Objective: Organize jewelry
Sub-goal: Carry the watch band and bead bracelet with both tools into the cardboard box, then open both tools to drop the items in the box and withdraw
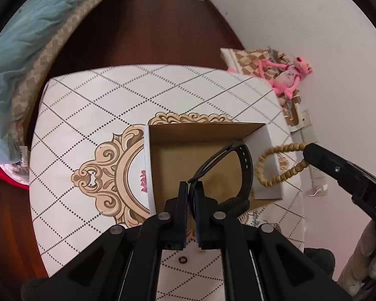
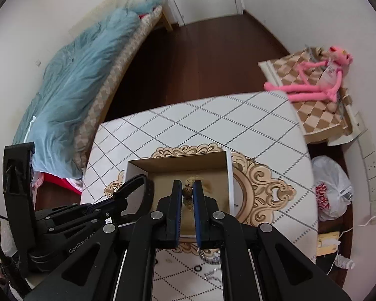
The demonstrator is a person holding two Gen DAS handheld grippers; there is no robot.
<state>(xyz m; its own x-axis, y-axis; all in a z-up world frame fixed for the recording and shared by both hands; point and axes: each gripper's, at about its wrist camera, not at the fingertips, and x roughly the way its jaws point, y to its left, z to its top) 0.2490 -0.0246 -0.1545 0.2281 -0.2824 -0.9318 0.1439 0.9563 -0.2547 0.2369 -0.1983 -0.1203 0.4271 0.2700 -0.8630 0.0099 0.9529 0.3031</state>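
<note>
An open cardboard box (image 1: 200, 133) (image 2: 178, 163) stands on a table (image 1: 100, 95) (image 2: 213, 120) with a white diamond-pattern cover. My left gripper (image 1: 191, 184) (image 2: 115, 197) is shut on a black watch-like band (image 1: 247, 165) (image 2: 144, 185), whose loop hangs over the box's inside. My right gripper (image 2: 188, 186) (image 1: 306, 151) is shut on a wooden bead bracelet (image 1: 275, 175) (image 2: 188, 191). In the left wrist view the bracelet dangles at the box's right wall. Both grippers hover above the box, side by side.
A small dark ring (image 1: 182, 259) (image 2: 197, 268) and a silver chain (image 2: 210, 258) lie on the table near its front edge. A bed with a blue blanket (image 2: 82, 80) is at left. A pink plush toy (image 2: 313, 87) and a white plastic bag (image 2: 331, 188) are at right.
</note>
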